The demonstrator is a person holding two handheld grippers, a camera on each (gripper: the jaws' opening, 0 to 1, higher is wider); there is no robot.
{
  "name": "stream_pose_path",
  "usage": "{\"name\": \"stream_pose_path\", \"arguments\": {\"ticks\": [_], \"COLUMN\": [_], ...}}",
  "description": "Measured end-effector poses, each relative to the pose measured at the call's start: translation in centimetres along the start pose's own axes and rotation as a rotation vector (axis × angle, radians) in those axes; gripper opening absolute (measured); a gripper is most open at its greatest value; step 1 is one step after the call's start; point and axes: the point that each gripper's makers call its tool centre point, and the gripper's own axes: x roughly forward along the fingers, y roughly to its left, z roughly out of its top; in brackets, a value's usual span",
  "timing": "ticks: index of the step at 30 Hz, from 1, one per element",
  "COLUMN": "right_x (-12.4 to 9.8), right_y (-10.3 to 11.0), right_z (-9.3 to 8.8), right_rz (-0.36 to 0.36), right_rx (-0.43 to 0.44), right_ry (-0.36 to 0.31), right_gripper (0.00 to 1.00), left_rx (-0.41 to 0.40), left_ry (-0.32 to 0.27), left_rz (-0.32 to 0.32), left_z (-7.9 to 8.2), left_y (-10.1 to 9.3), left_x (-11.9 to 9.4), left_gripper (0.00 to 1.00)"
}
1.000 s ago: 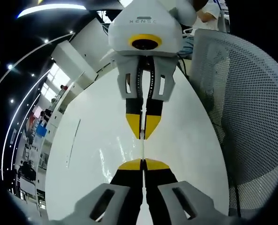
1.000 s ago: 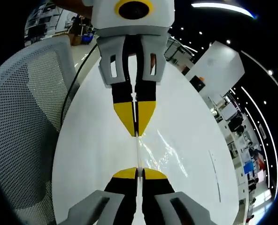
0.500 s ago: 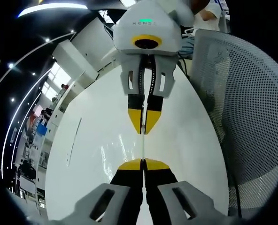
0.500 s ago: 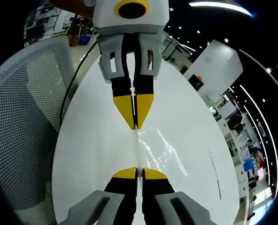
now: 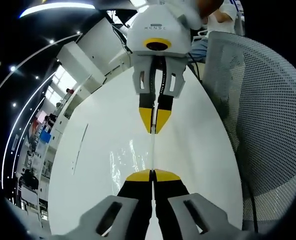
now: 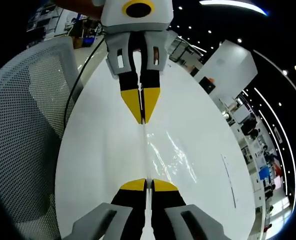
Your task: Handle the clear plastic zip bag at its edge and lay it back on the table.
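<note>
1. While both jaws are pinched tight on it, the clear plastic zip bag (image 5: 138,155) hangs stretched edge-on between the left hand-held gripper (image 5: 152,173) and the right hand-held gripper (image 6: 146,182), above the middle of the white counter (image 5: 98,150). Each is clenched on one end of the bag's edge; in the left gripper view the right one faces in from the top, and in the right gripper view the left one (image 6: 141,120) does the same.

2. Risk, as I judge it: the film is thin and slick, so pulling the two ends further apart could slip it out of one pair of jaws or strain the zip edge. Letting go with one side first would leave it swinging from the other and landing folded.

3. If the bag is lowered unevenly, it may crease or trap air instead of lying flat.

4. Room: the counter is broad and bare below the bag, with space toward both long edges. A mesh chair back (image 5: 258,125) stands just beside one long edge of the counter, so the laying-down is best kept toward the middle.
</note>
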Motion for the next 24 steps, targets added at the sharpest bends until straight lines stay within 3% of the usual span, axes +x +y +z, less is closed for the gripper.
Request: {"name": "stream_pose_path", "arguments": {"ticks": [24], "right_x": [-0.6], "right_y": [-0.1], "right_z": [-2.3], "right_rz": [-0.019], "right_rx": [0.034], "right_ry": [0.030], "right_gripper": [0.00], "left_rx": [-0.011], "left_ry": [0.020], "left_rz": [0.009], "left_z": [-1.3], "left_y": [0.3], "left_x": [-0.7], "left_gripper": [0.00]}}
